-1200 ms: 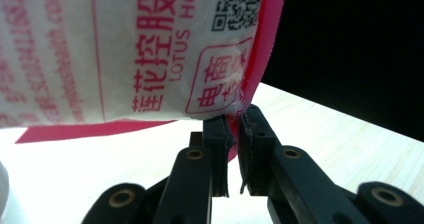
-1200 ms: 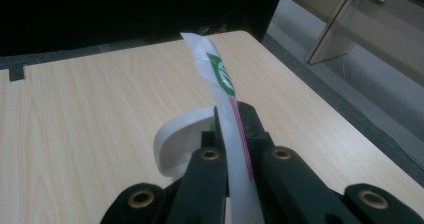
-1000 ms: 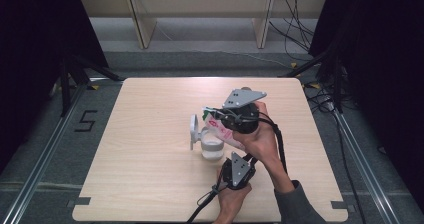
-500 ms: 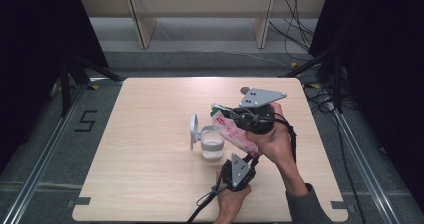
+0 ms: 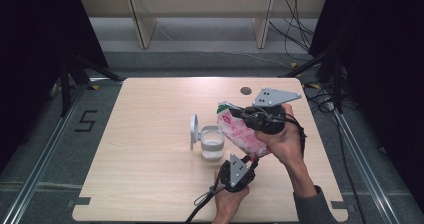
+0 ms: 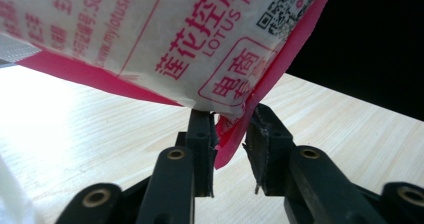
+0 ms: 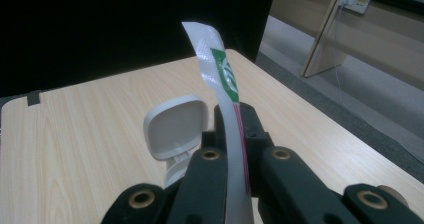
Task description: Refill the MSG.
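A wooden table (image 5: pixel 150 184) bears a clear jar (image 5: pixel 211 144) with its white lid (image 5: pixel 193 129) flipped open. Above it hangs a pink-and-white bag (image 5: pixel 240 131), top clamped in the right gripper (image 5: pixel 239 113); the left gripper (image 5: pixel 248 160) stands parted around its bottom corner.

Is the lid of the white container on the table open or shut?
Open. The container stands upright with its hinged lid flipped up at its left; the right gripper view shows the lid's underside.
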Demonstrator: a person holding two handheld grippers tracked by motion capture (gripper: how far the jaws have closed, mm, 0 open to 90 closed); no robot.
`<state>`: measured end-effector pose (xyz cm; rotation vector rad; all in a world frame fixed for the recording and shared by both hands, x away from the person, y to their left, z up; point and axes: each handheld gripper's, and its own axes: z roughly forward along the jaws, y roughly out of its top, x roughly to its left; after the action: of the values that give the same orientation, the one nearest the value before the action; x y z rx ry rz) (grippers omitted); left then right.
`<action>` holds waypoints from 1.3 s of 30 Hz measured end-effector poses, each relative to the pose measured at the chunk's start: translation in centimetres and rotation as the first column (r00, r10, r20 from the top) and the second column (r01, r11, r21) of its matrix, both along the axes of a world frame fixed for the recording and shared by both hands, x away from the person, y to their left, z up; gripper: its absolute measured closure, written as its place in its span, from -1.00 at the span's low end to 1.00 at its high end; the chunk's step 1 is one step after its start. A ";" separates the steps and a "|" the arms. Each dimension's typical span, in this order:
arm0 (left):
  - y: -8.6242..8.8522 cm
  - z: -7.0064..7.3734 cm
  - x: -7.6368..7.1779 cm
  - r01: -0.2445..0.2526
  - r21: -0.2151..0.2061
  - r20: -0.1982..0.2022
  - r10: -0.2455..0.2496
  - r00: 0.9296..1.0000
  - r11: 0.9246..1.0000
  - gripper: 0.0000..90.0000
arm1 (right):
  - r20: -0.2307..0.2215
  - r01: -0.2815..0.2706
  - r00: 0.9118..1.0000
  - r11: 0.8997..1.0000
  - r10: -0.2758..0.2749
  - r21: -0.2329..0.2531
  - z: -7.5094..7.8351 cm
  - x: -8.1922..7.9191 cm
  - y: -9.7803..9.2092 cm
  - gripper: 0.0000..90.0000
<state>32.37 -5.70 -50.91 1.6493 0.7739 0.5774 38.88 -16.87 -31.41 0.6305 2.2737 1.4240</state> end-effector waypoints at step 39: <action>5.7 2.8 -2.8 0.054 -0.004 -0.002 -0.054 0.999 0.999 0.21 | -0.072 0.076 0.995 0.996 -0.073 0.040 -3.9 2.0 -3.8 1.00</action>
<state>29.58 -0.02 -48.14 1.6628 0.7289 0.5356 40.88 -20.69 -35.29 0.7821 2.2538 1.4396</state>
